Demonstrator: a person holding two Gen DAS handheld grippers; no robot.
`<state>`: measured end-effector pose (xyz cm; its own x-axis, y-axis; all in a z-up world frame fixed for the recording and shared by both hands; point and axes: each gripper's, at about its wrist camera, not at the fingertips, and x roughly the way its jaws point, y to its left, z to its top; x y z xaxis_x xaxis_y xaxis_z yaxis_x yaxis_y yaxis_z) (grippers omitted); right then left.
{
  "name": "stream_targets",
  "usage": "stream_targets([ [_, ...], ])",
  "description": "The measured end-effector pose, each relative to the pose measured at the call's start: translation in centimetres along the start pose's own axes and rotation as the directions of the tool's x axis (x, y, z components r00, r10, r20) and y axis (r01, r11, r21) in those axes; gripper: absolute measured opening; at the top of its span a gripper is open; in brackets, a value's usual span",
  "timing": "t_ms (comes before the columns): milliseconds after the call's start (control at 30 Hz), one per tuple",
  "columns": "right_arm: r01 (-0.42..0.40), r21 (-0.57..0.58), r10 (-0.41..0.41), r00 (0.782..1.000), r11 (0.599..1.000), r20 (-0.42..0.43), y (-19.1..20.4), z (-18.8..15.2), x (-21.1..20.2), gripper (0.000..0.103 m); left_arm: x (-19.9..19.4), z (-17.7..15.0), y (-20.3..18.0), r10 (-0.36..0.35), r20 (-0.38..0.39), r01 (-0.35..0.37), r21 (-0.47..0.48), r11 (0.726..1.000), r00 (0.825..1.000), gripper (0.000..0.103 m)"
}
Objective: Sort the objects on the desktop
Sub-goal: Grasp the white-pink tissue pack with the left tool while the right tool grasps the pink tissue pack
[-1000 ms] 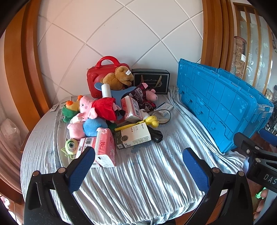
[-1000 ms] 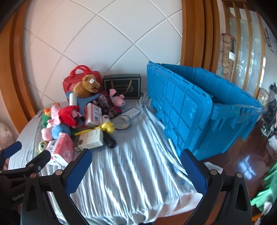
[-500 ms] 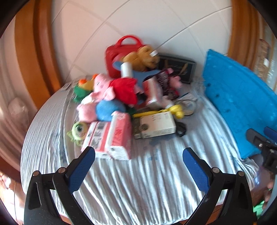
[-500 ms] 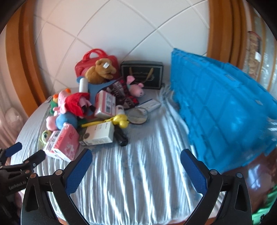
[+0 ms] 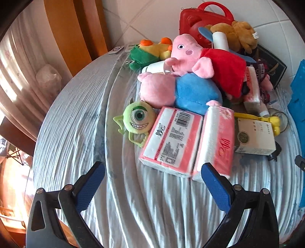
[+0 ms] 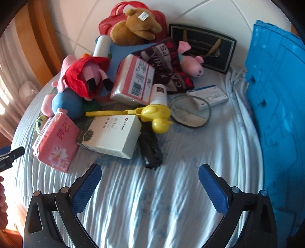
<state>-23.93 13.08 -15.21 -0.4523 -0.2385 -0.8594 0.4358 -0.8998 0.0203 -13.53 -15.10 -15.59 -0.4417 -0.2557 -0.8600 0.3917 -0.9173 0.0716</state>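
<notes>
A pile of objects lies on the round clothed table (image 5: 76,106). In the left wrist view, two pink tissue packs (image 5: 171,141) lie at the near edge of the pile, beside a green one-eyed plush (image 5: 138,116) and pig plushes (image 5: 192,59). My left gripper (image 5: 152,183) is open and empty, just short of the tissue packs. In the right wrist view, a white box (image 6: 112,135), a yellow duck tool (image 6: 152,114) and a black bundle (image 6: 150,150) lie ahead. My right gripper (image 6: 149,185) is open and empty, hovering just before the black bundle.
A blue plastic crate (image 6: 276,95) stands at the table's right side. A red case (image 5: 202,17), brown bear (image 6: 133,28) and dark box (image 6: 205,47) sit against the tiled wall. A round mirror (image 6: 190,112) and a small white-and-blue box (image 6: 207,95) lie near the crate.
Both grippers have moved forward and down toward the pile. The left one swung left onto the tissue packs; the right one turned left, away from the crate.
</notes>
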Motion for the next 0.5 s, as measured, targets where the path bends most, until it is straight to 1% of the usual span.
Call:
stream_targets([
  [33, -0.003, 0.007, 0.003, 1.000, 1.000, -0.010, 0.2, 0.2, 0.4, 0.103, 1.0, 0.6, 0.1, 0.020, -0.005, -0.020, 0.021, 1.000, 1.000, 0.103],
  [67, -0.012, 0.021, 0.013, 1.000, 1.000, -0.017, 0.4, 0.5, 0.6, 0.103, 1.9, 1.0, 0.3, 0.026, -0.015, -0.026, 0.039, 0.999, 1.000, 0.103],
  [100, -0.023, 0.036, 0.024, 0.999, 0.999, -0.022, 0.7, 0.6, 0.8, 0.103, 3.1, 1.5, 0.5, 0.025, -0.032, -0.023, 0.057, 0.998, 0.999, 0.101],
  [133, -0.039, 0.055, 0.041, 0.999, 0.998, -0.026, 1.2, 0.9, 0.8, 0.103, 4.2, 2.0, 0.5, 0.009, -0.047, -0.005, 0.081, 0.997, 0.999, 0.098],
  [233, -0.058, 0.072, 0.061, 0.998, 0.996, -0.033, 3.2, 1.5, 0.9, 0.103, 7.2, 2.7, -0.3, -0.058, -0.106, 0.072, 0.129, 0.989, 0.993, 0.096],
  [300, -0.063, 0.075, 0.066, 0.997, 0.995, -0.034, 4.7, 1.7, 1.1, 0.103, 8.0, 2.9, -1.1, -0.129, -0.111, 0.143, 0.130, 0.981, 0.985, 0.097],
  [333, -0.068, 0.078, 0.071, 0.997, 0.995, -0.038, 5.8, 1.9, 1.4, 0.103, 8.3, 3.1, -1.6, -0.172, -0.117, 0.187, 0.128, 0.974, 0.978, 0.097],
  [400, -0.079, 0.087, 0.083, 0.995, 0.993, -0.046, 7.3, 2.1, 1.9, 0.103, 8.9, 3.1, -2.7, -0.233, -0.155, 0.254, 0.131, 0.958, 0.960, 0.096],
  [433, -0.085, 0.094, 0.090, 0.995, 0.992, -0.050, 8.3, 2.3, 2.2, 0.103, 9.2, 3.0, -3.5, -0.250, -0.175, 0.276, 0.144, 0.950, 0.952, 0.097],
  [500, -0.079, 0.096, 0.085, 0.995, 0.992, -0.060, 9.6, 2.4, 2.7, 0.103, 9.1, 2.6, -4.4, -0.270, -0.164, 0.299, 0.183, 0.937, 0.949, 0.097],
])
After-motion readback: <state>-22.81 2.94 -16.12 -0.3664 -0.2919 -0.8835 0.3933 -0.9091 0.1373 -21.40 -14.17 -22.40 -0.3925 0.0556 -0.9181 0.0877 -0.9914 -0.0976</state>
